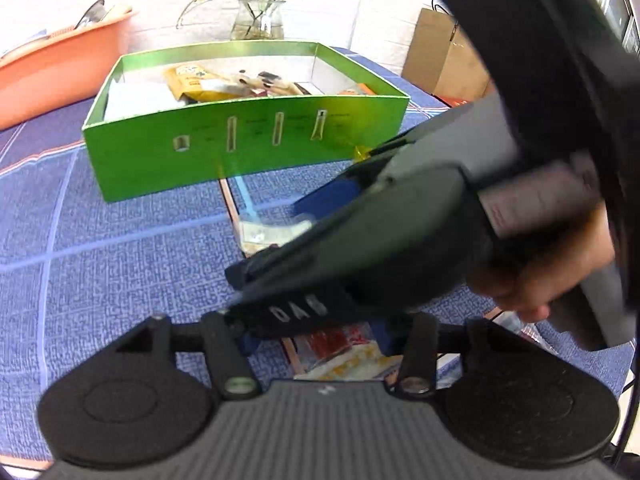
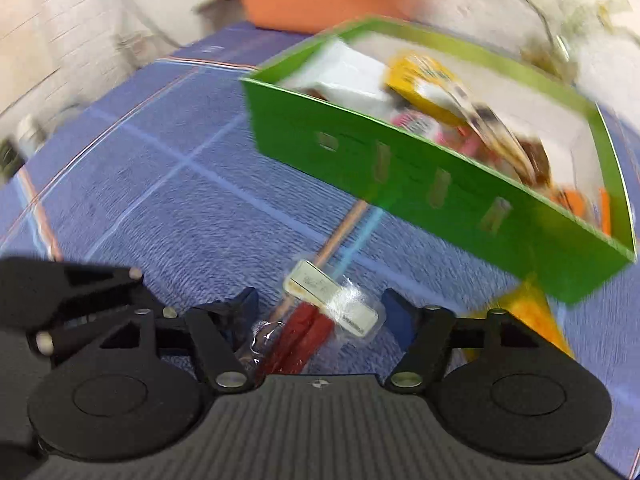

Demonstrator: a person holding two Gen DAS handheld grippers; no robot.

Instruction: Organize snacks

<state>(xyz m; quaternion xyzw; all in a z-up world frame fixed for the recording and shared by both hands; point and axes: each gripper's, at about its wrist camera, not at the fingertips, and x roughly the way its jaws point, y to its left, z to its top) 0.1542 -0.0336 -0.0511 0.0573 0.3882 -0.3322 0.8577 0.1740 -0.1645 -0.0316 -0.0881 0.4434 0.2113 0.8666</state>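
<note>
Nearest, my right claw (image 2: 316, 316) gapes wide around a clear-wrapped red sausage snack (image 2: 296, 340) lying on the blue surface (image 2: 160, 200): light, soft, slippery film, best pinched mid-stick. My left claw (image 1: 316, 340) looks open, low over another packet (image 1: 348, 356). Beyond, the green box (image 2: 420, 184) holds snacks.

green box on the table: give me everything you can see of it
The green box is an open-topped, shallow rectangular carton, cardboard by the look, glossy green outside and white inside. Its near wall carries a row of small printed pictures with faint text. It sits upright and flat on the blue checked tablecloth, with no lid in view. Inside lie several snack packets, among them a yellow one. Neither tool touches it. Beyond it stand an orange tub and a glass vase.
</note>
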